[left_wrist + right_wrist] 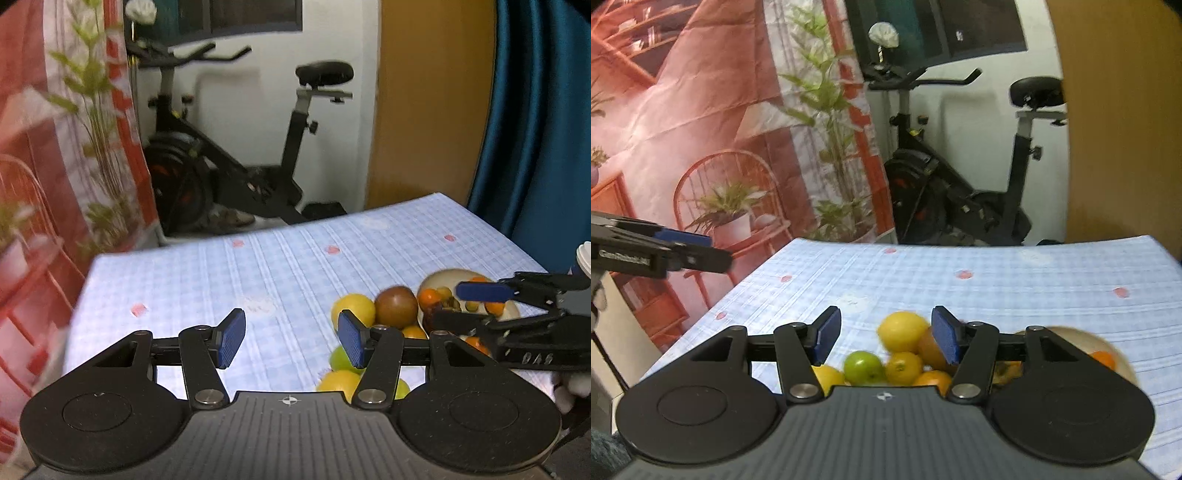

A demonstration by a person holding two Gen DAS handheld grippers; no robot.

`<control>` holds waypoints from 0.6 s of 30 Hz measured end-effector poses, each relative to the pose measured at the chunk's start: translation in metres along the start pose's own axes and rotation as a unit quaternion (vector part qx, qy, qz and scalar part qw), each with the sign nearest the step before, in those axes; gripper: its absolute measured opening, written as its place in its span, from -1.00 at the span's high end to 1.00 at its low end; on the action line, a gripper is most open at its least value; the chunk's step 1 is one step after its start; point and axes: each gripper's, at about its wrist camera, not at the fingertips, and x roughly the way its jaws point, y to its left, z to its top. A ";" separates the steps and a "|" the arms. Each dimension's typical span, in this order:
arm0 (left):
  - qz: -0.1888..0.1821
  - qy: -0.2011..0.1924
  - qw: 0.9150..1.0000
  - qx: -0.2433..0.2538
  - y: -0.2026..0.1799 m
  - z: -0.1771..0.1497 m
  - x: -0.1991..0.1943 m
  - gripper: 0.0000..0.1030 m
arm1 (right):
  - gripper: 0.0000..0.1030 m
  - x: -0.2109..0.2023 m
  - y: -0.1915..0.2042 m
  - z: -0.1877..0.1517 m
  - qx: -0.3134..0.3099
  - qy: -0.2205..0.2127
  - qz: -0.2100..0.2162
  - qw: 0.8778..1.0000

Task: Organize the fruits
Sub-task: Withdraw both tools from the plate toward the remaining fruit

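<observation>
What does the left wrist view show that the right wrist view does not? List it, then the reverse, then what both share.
Only the left wrist view: a dark reddish-brown fruit beside the bowl, and the right gripper open above it.

Only the right wrist view: the printed chair in full.

Both: the checked tablecloth, the yellow fruit, a green one, oranges, the exercise bike, and open, empty jaws.
</observation>
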 end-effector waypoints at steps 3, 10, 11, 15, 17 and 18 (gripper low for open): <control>-0.020 0.008 1.000 -0.006 0.007 -0.011 0.015 -0.13 | -0.12 0.017 0.012 -0.005 -0.018 0.019 0.007 1.000; -0.036 -0.009 0.999 -0.032 0.023 -0.025 0.039 -0.13 | -0.12 0.049 0.028 -0.019 -0.047 0.063 0.038 0.996; -0.041 -0.010 0.998 -0.039 0.025 -0.026 0.042 -0.13 | -0.12 0.052 0.030 -0.020 -0.050 0.068 0.042 0.996; -0.052 -0.005 0.997 -0.050 0.032 -0.030 0.055 -0.13 | -0.12 0.067 0.035 -0.026 -0.064 0.096 0.053 0.992; -0.055 0.002 0.997 -0.057 0.035 -0.032 0.060 -0.13 | -0.12 0.074 0.037 -0.029 -0.069 0.109 0.055 0.990; -0.056 0.007 0.997 -0.061 0.036 -0.034 0.064 -0.12 | -0.12 0.078 0.038 -0.030 -0.071 0.115 0.056 0.989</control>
